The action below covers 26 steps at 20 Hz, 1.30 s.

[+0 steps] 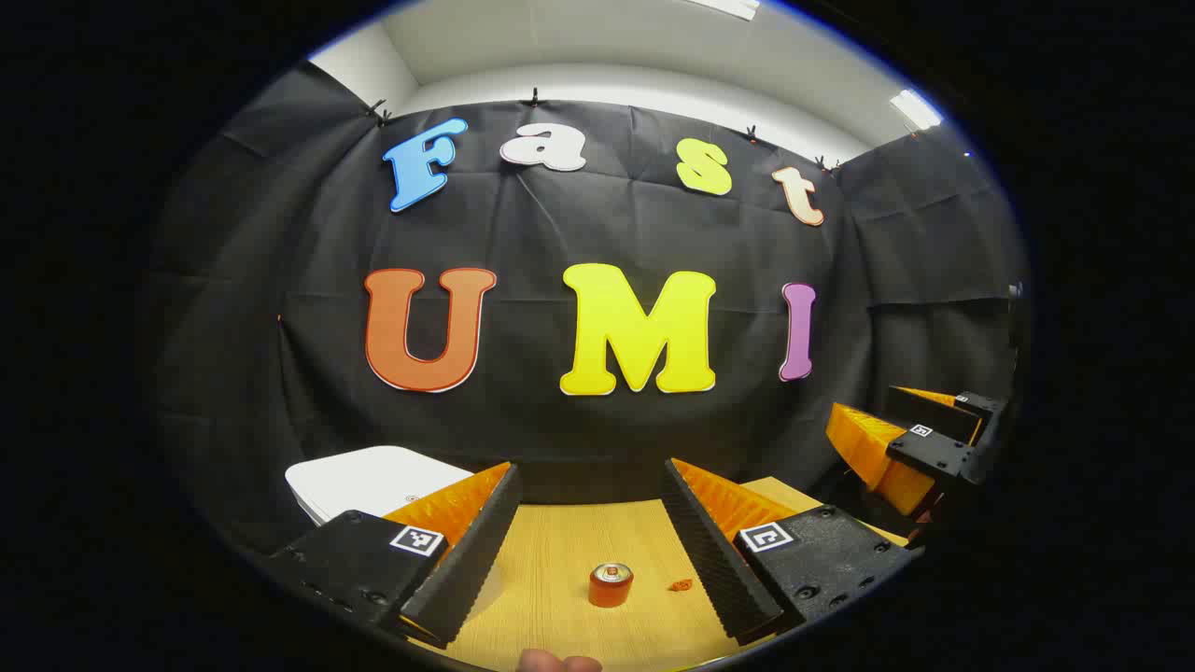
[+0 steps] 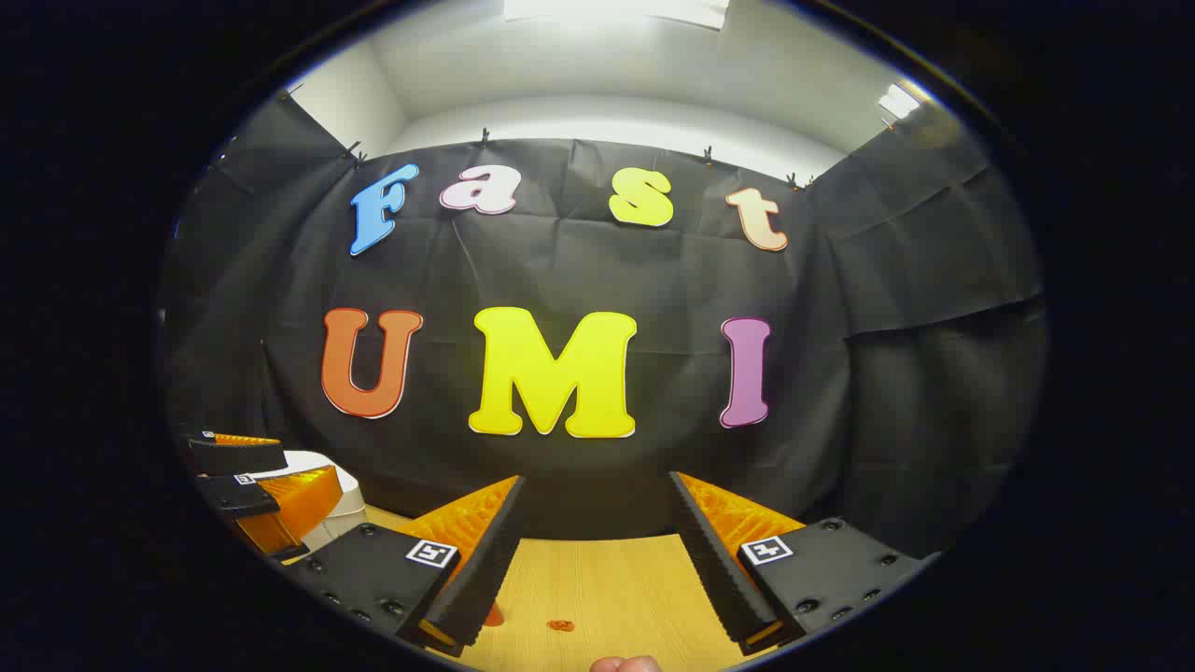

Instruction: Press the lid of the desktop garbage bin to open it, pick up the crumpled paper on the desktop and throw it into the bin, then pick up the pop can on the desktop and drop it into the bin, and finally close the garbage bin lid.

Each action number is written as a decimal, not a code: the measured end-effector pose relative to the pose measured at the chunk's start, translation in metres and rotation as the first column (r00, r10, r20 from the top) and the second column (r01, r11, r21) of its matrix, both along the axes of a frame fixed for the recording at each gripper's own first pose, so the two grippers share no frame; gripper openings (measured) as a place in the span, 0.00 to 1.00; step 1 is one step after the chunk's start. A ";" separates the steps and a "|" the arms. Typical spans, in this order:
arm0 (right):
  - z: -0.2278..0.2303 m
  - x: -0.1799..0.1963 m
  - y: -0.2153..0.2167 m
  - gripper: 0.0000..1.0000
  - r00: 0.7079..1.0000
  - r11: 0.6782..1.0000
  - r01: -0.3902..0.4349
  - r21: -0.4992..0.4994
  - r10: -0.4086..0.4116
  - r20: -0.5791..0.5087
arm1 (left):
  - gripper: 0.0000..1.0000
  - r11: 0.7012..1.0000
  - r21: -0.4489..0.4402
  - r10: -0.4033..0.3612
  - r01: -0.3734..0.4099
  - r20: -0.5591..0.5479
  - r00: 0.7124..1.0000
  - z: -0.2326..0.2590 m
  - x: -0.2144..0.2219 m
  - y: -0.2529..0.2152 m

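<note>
The wooden tabletop (image 1: 569, 551) is stretching away toward the black cloth wall, lit and pale, carrying the task's things. The largest of them, the white garbage bin (image 1: 369, 481), is sitting at the far left of the tabletop in the left gripper view, its lid lying flat and closed; in the right gripper view the same bin is peeking out at the far left, partly covered by the other gripper.

The left gripper (image 1: 588, 537) is hovering above the tabletop with its jaws standing wide apart, gripping nothing and touching nothing. The right gripper (image 2: 593, 546) is likewise hanging over the tabletop with its jaws spread wide and nothing between them. In the left gripper view the right gripper is showing at the far right edge, well apart from the bin; in the right gripper view the left gripper is showing at the far left edge, in front of the bin.

The pop can (image 1: 611, 585) is standing upright on the tabletop, near and between the left gripper's spread jaws but apart from both. Just to its right, a small orange crumpled paper (image 1: 681, 585) is lying on the tabletop, near the right-hand jaw, not touching the can. In the right gripper view the crumpled paper is lying near, between the jaws.
</note>
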State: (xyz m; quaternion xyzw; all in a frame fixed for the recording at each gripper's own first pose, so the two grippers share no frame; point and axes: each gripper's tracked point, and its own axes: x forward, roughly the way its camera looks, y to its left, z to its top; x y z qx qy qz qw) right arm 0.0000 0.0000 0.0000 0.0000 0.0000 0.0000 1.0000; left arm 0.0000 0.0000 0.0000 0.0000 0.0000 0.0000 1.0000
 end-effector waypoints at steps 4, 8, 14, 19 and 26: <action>-0.006 0.006 0.004 0.94 1.000 1.000 -0.006 0.010 0.006 -0.018 | 0.99 1.000 0.015 0.005 -0.005 0.008 1.000 0.005 0.002 0.000; -0.008 0.010 0.002 0.94 0.999 1.000 0.008 0.028 -0.007 -0.032 | 0.99 1.000 0.026 0.008 -0.008 0.012 1.000 0.005 0.005 0.000; -0.013 0.015 -0.003 0.94 0.999 1.000 0.008 0.029 -0.007 -0.036 | 0.99 0.999 0.037 0.029 -0.029 0.001 1.000 0.003 0.009 0.000; -0.012 0.017 -0.004 0.94 1.000 0.999 -0.007 0.032 0.008 -0.028 | 0.99 0.999 0.012 0.032 -0.032 -0.015 0.999 0.002 0.015 -0.009; -0.013 0.023 -0.015 0.94 1.000 1.000 -0.006 0.027 0.007 -0.030 | 0.99 0.999 0.010 0.048 -0.048 -0.024 0.999 0.001 0.020 -0.011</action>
